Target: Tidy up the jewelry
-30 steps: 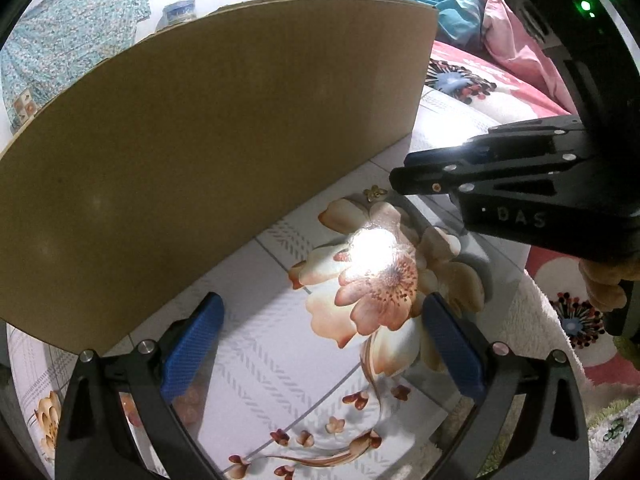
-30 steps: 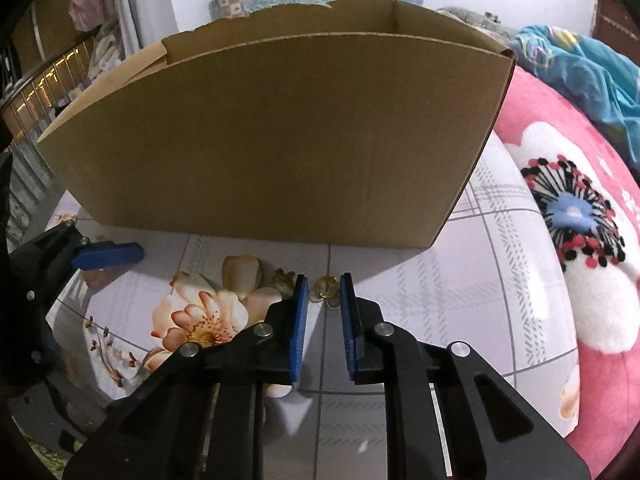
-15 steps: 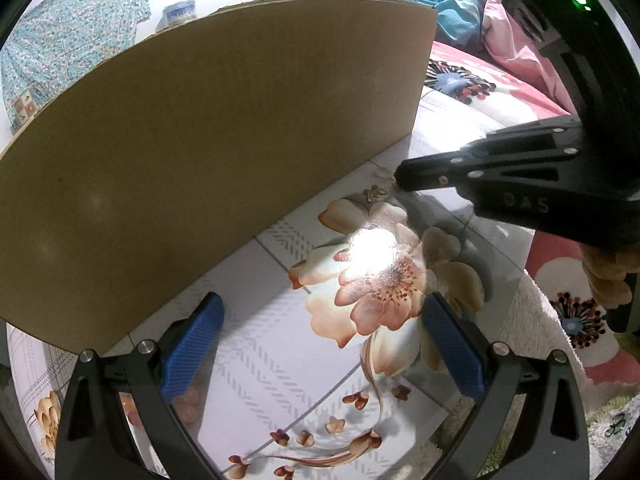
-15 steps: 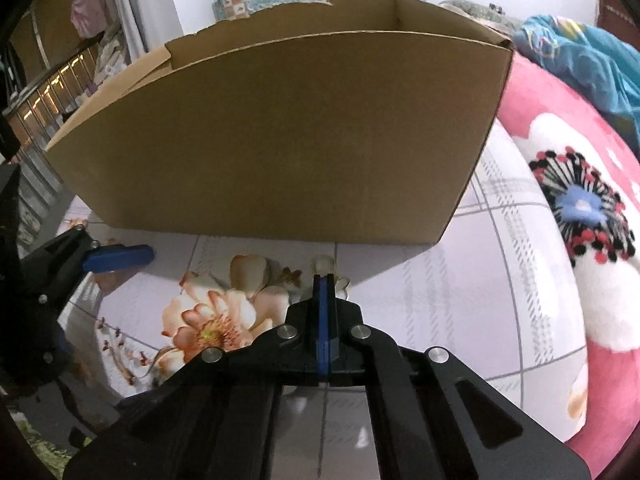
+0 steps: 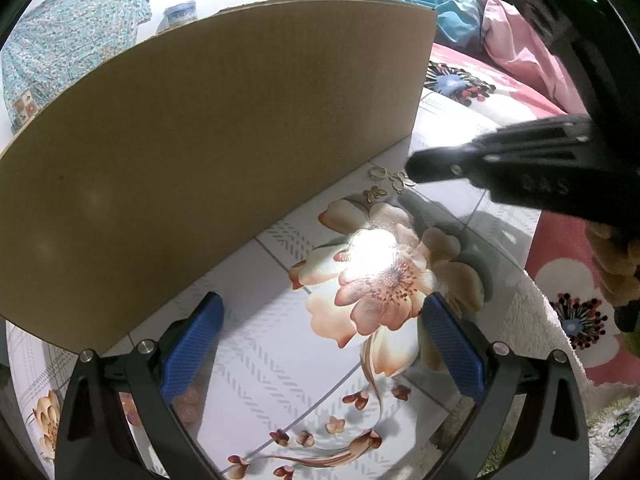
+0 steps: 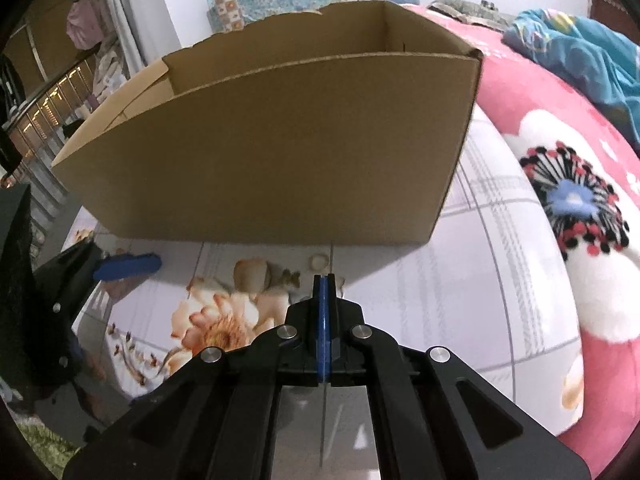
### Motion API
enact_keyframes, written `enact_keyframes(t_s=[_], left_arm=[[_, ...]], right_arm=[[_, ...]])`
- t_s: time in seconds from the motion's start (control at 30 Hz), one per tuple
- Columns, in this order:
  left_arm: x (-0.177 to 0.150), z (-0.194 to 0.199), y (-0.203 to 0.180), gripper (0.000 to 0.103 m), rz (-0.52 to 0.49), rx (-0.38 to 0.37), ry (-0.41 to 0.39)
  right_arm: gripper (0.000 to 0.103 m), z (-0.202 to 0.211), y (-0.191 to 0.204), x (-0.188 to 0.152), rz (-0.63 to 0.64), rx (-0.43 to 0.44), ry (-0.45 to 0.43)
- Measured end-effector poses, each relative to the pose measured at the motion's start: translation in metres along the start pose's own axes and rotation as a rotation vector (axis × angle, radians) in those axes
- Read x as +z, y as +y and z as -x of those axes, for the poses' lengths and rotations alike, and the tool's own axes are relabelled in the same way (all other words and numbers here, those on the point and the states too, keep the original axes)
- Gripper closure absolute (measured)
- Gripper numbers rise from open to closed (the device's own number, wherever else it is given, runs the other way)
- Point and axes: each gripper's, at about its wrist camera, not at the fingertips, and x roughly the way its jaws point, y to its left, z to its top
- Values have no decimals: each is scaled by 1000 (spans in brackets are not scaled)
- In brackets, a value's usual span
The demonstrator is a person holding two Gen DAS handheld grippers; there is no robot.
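Since a second ago the right gripper has clenched on a gold earring beside the open cardboard box, interior unseen; left gripper released.

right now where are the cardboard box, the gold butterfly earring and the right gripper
cardboard box (image 6: 280, 148): right wrist view, middle of its near wall
gold butterfly earring (image 5: 375, 193): left wrist view, on the butterfly lying on the tile
right gripper (image 6: 323, 280): right wrist view, tips of its shut blue fingers
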Motion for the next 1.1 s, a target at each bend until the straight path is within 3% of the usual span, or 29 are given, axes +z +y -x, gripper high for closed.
enact_keyframes(t_s=[0.43, 0.57, 0.8, 0.93, 1.1], left_arm=[[0, 0, -1, 5, -1, 0, -5], [-1, 0, -1, 5, -1, 1, -4], [-1, 1, -2, 5, 1, 3, -14], [-1, 1, -2, 5, 1, 3, -14], [-1, 1, -2, 5, 1, 3, -15]], right_arm=[[103, 1, -7, -14, -13, -56, 62], [98, 12, -12, -18, -37, -42, 22], [70, 28, -22, -31, 10, -51, -5], [67, 22, -16, -31, 121, -53, 4], [68, 5, -11, -26, 140, -53, 42]])
